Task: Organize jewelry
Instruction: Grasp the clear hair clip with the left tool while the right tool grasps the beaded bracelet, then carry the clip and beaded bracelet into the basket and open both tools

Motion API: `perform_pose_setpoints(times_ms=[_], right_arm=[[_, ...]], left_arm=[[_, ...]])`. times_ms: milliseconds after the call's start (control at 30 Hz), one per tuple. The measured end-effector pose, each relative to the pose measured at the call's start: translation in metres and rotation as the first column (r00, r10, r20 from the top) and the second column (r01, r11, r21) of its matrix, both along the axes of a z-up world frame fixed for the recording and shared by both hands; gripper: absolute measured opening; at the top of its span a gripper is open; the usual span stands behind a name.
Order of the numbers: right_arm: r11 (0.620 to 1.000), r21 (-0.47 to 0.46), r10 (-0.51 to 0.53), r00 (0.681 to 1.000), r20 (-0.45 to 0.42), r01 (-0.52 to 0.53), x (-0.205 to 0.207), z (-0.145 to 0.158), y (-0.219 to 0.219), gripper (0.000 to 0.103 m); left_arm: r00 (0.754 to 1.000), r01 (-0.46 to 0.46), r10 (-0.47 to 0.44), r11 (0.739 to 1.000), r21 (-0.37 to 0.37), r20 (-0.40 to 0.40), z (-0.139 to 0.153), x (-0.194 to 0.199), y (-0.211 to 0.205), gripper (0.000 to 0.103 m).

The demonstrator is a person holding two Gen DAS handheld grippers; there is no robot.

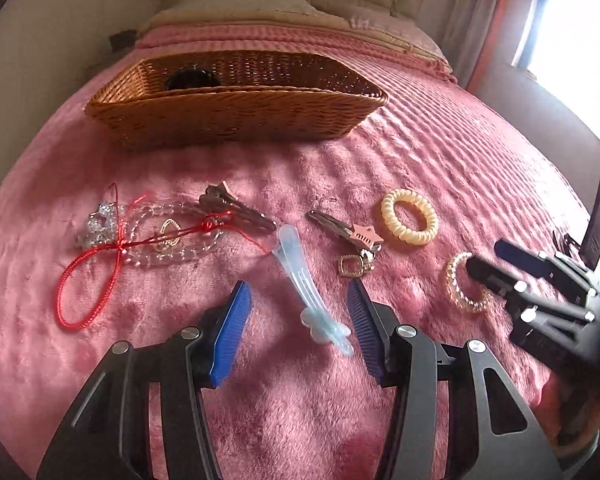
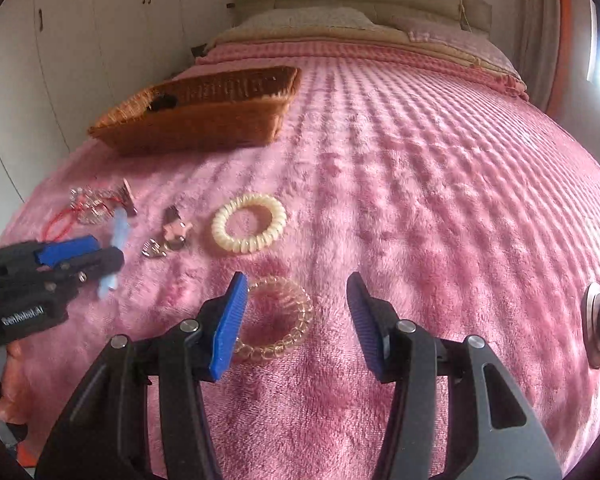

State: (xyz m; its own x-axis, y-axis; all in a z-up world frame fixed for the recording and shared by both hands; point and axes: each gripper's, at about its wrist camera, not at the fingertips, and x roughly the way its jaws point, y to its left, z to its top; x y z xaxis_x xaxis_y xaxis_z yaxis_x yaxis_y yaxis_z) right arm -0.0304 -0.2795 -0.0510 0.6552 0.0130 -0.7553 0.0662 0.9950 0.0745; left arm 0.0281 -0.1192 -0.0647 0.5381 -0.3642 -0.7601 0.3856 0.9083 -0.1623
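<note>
Jewelry lies on a pink blanket before a wicker basket (image 1: 236, 114). My left gripper (image 1: 298, 300) is open, its jaws either side of a pale blue hair clip (image 1: 312, 300). Left of it lie a red cord bracelet (image 1: 88, 280), a clear bead bracelet (image 1: 172, 236) and a brown clip (image 1: 236, 210). A pink star clip (image 1: 352, 234), gold ring (image 1: 350, 266) and cream coil hair tie (image 1: 409, 217) lie right. My right gripper (image 2: 296, 300) is open over a golden coil hair tie (image 2: 278, 320); it also shows in the left wrist view (image 1: 486, 262).
A dark round object (image 1: 190, 78) sits inside the basket. Pillows (image 2: 312, 20) and a headboard lie at the far end of the bed. A window (image 1: 572, 32) is at right. A round metal object (image 2: 596, 324) sits at the right edge.
</note>
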Motion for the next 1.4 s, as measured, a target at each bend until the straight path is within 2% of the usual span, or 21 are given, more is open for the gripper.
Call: perform_pose_setpoints(times_ms=[33, 167, 267, 300, 333, 567, 733, 1000, 1233, 1400], right_arm=[[1.0, -0.013, -0.002, 1.0, -0.022, 0.002, 0.003, -0.005, 0.001, 0.035], [0.999, -0.038, -0.011, 1.0, -0.019, 0.01, 0.002, -0.009, 0.003, 0.033], [0.999, -0.041, -0.007, 1.0, -0.017, 0.006, 0.001, -0.009, 0.002, 0.025], [0.999, -0.043, -0.005, 1.0, -0.015, 0.004, 0.0, -0.008, 0.003, 0.022], [0.999, -0.045, -0.001, 1.0, -0.013, 0.0, 0.0, -0.008, 0.004, 0.019], [0.996, -0.082, 0.031, 1.0, -0.004, -0.031, -0.002, -0.006, 0.015, 0.011], [0.995, -0.079, 0.061, 0.998, 0.0, -0.061, -0.003, -0.002, 0.019, 0.01], [0.994, -0.078, 0.079, 0.996, 0.04, -0.076, -0.006, 0.015, 0.031, 0.009], [0.992, -0.067, 0.113, 0.985, 0.129, -0.105, 0.01, 0.06, 0.052, 0.009], [0.993, -0.039, 0.121, 0.971, 0.206, -0.116, 0.049, 0.103, 0.062, 0.009]], left_arm=[[1.0, 0.001, -0.001, 1.0, 0.0, -0.007, -0.001, 0.002, -0.002, 0.049], [1.0, -0.012, 0.012, 0.998, 0.061, -0.006, -0.004, 0.006, -0.014, 0.046], [1.0, -0.029, 0.028, 0.995, 0.091, 0.011, -0.005, 0.006, -0.016, 0.029], [1.0, -0.025, 0.024, 0.996, 0.087, 0.012, -0.004, 0.005, -0.014, 0.017], [1.0, -0.019, 0.018, 0.997, 0.075, 0.007, -0.004, 0.004, -0.012, 0.01], [1.0, -0.004, 0.004, 1.0, -0.015, -0.013, -0.002, 0.0, 0.005, 0.009], [1.0, 0.012, -0.012, 0.997, -0.07, 0.002, 0.004, -0.011, 0.019, 0.008], [0.999, 0.026, -0.021, 0.994, -0.107, 0.042, 0.019, -0.018, 0.037, 0.008], [0.994, 0.019, -0.006, 0.992, -0.127, 0.108, 0.05, -0.006, 0.055, 0.008], [0.982, 0.022, -0.003, 0.995, -0.101, 0.188, 0.084, 0.023, 0.06, 0.008]])
